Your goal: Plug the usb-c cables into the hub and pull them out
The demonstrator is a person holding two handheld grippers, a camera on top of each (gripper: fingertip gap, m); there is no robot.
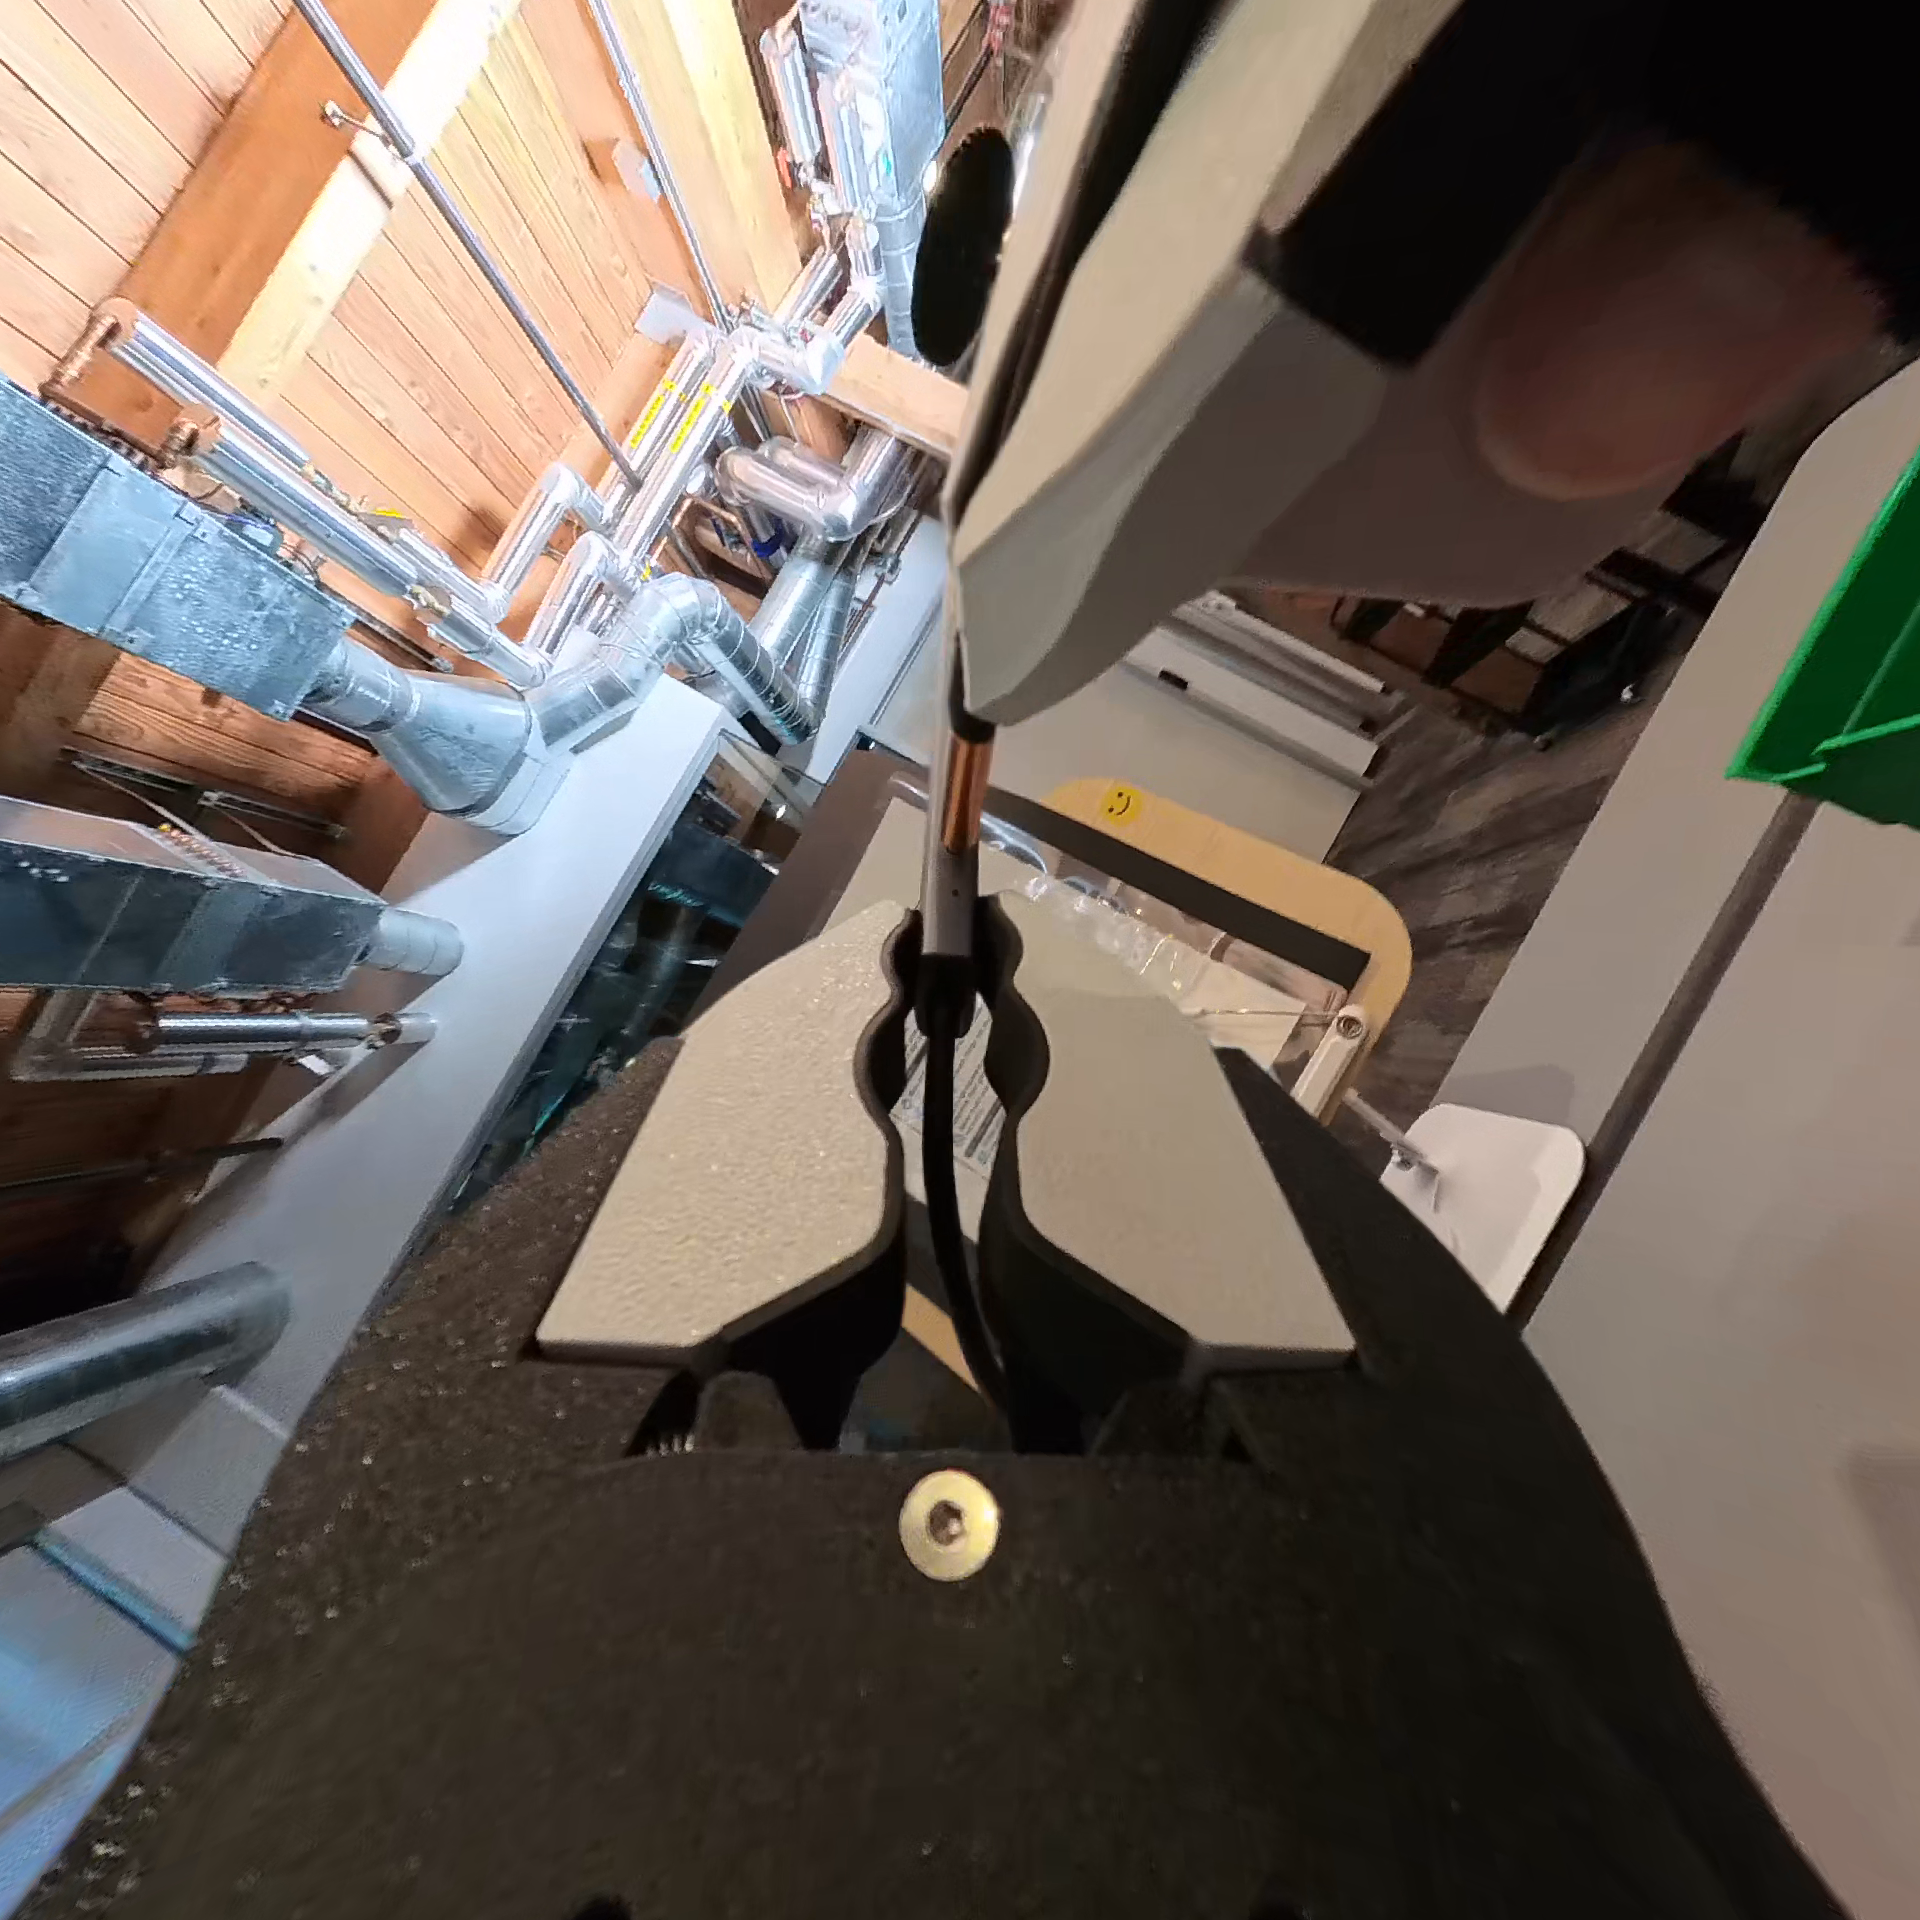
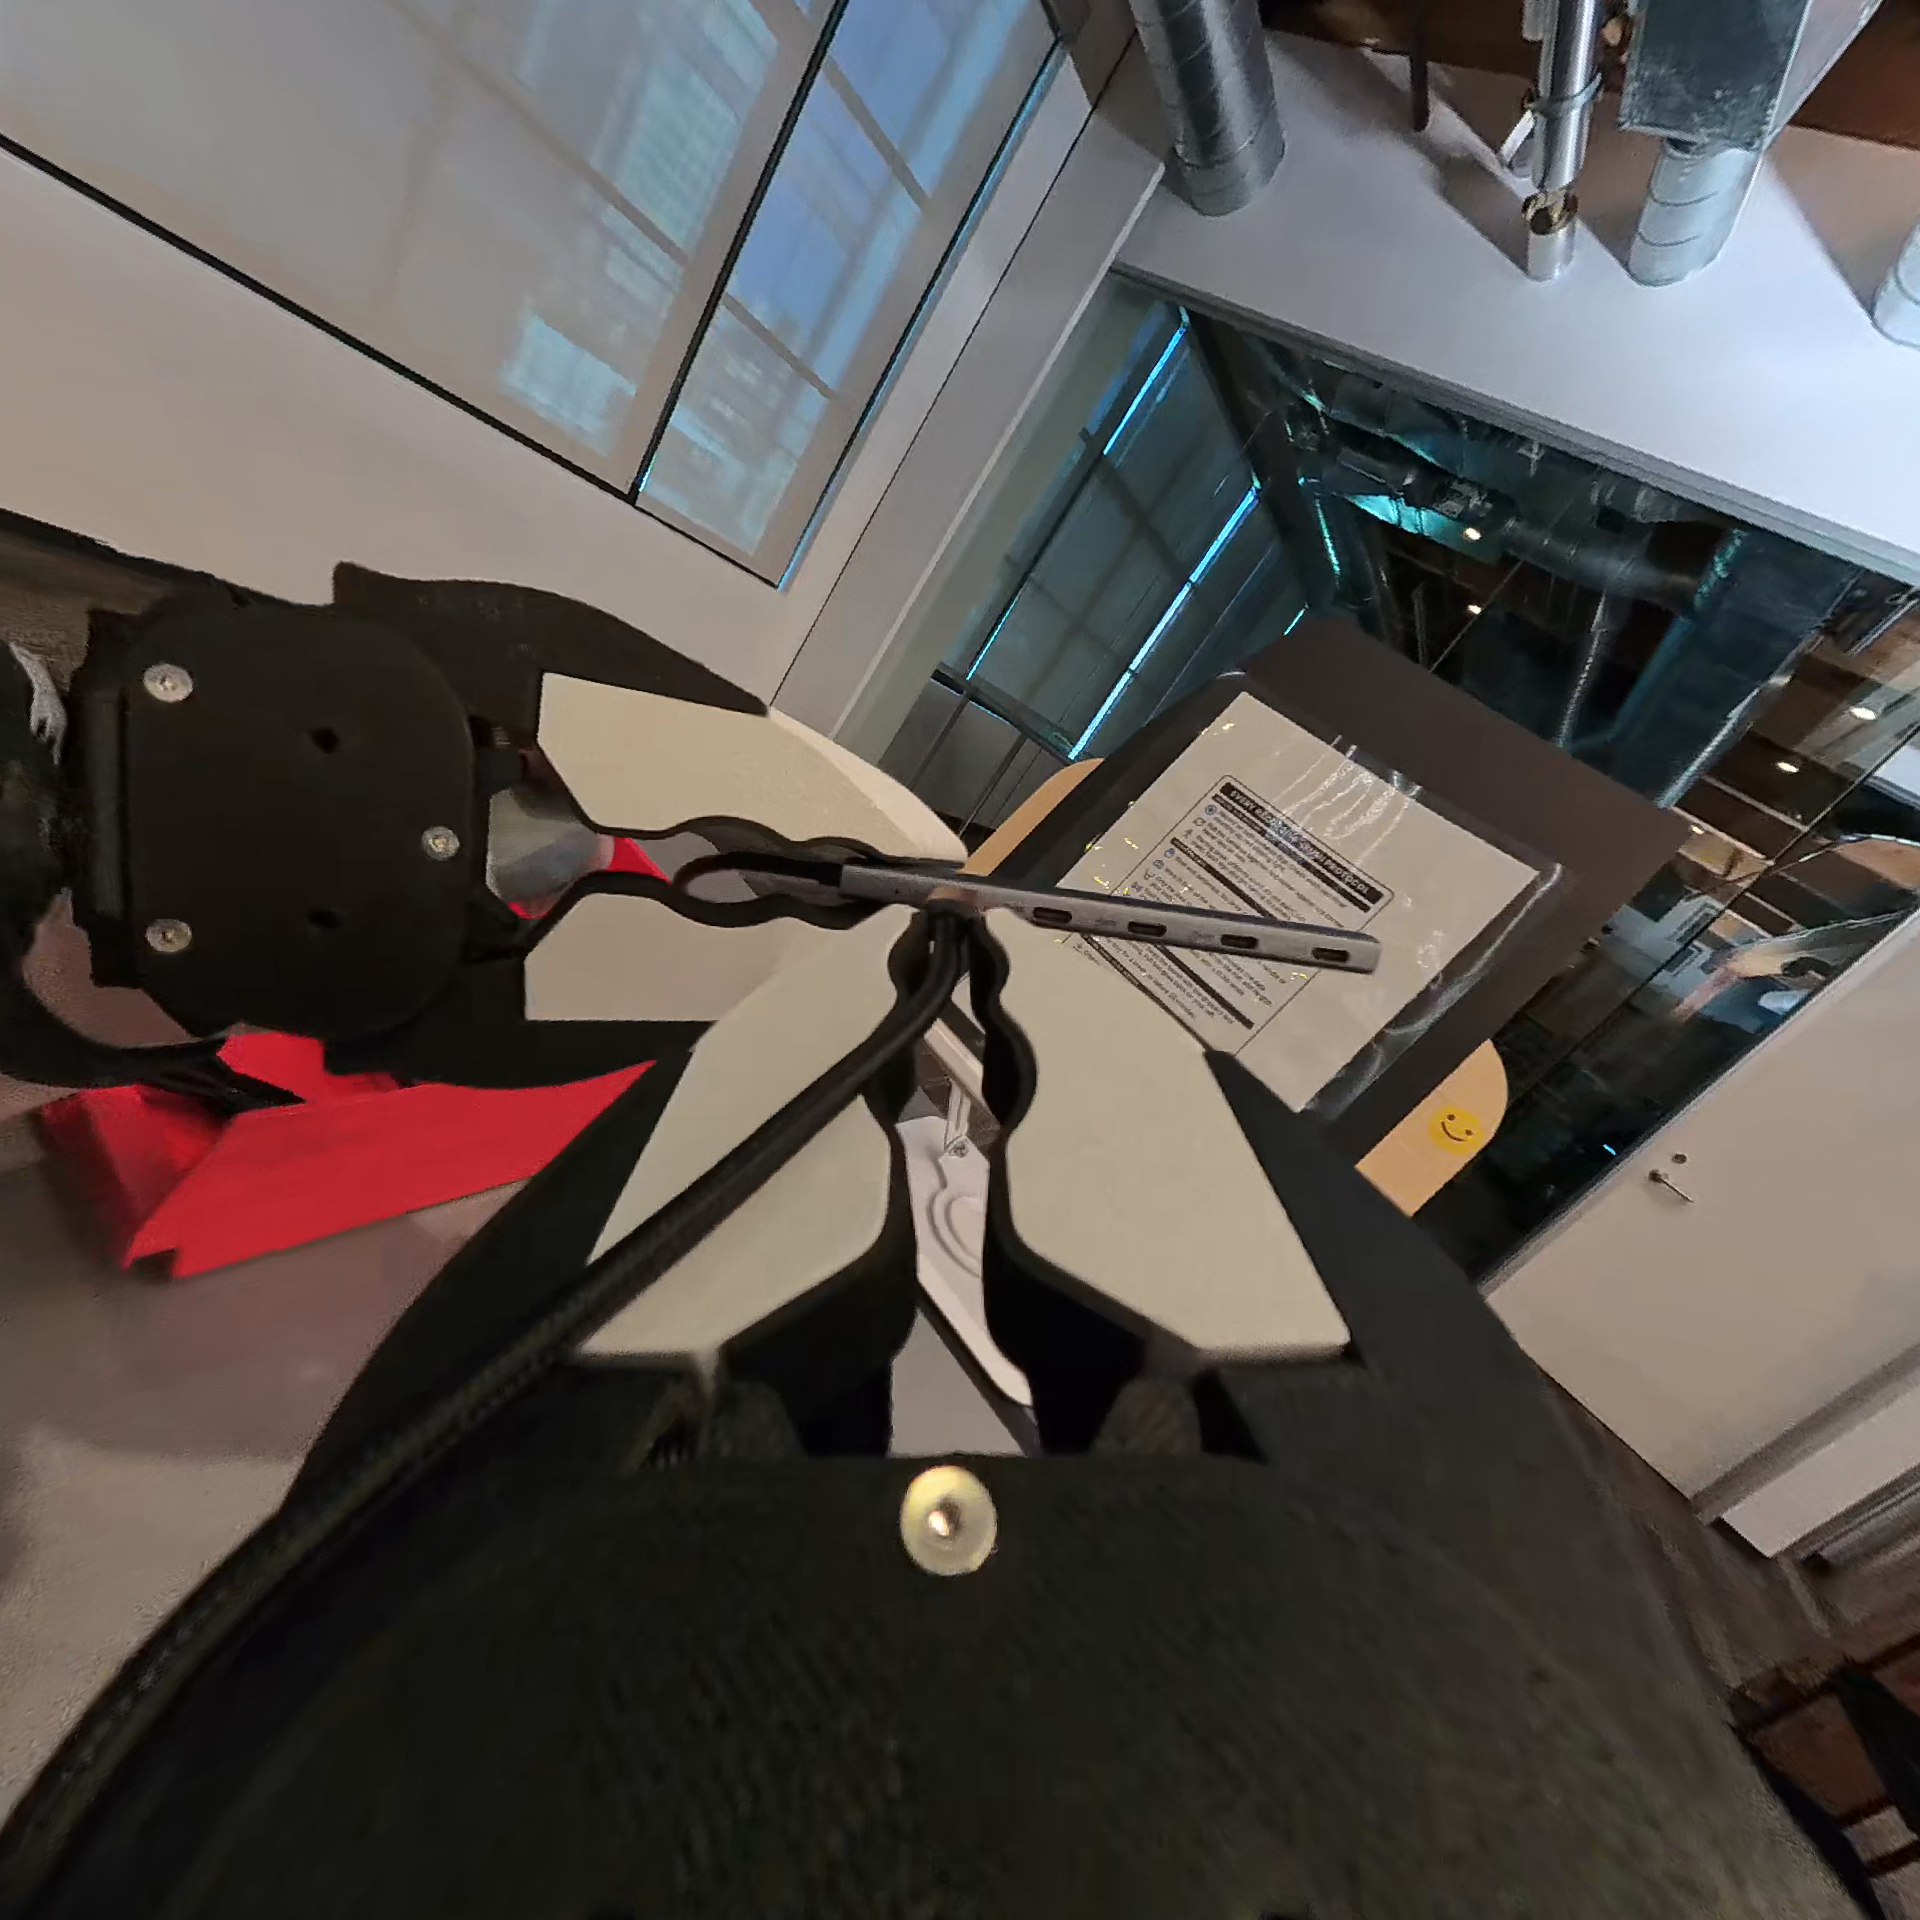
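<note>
A slim grey usb-c hub [image 2: 1195,925] with several ports along its edge is held in the air. My left gripper [image 1: 943,940] is shut on one end of the hub [image 1: 951,883], seen edge-on, and the hub's black cord [image 1: 940,1195] runs back between its fingers. The left gripper also shows in the right wrist view [image 2: 831,873]. My right gripper [image 2: 940,935] is shut on a black usb-c cable [image 2: 831,1101] right at the hub's edge; two black cables trail down to the left. The right gripper shows from above in the left wrist view [image 1: 977,707], with a thumb on it.
A red bin [image 2: 312,1153] sits on the grey table [image 2: 208,1403] behind the left gripper. A green bin [image 1: 1849,665] is at the right. A framed printed sheet [image 2: 1382,831] and a wooden board with a yellow smiley sticker [image 2: 1455,1130] stand beyond the hub.
</note>
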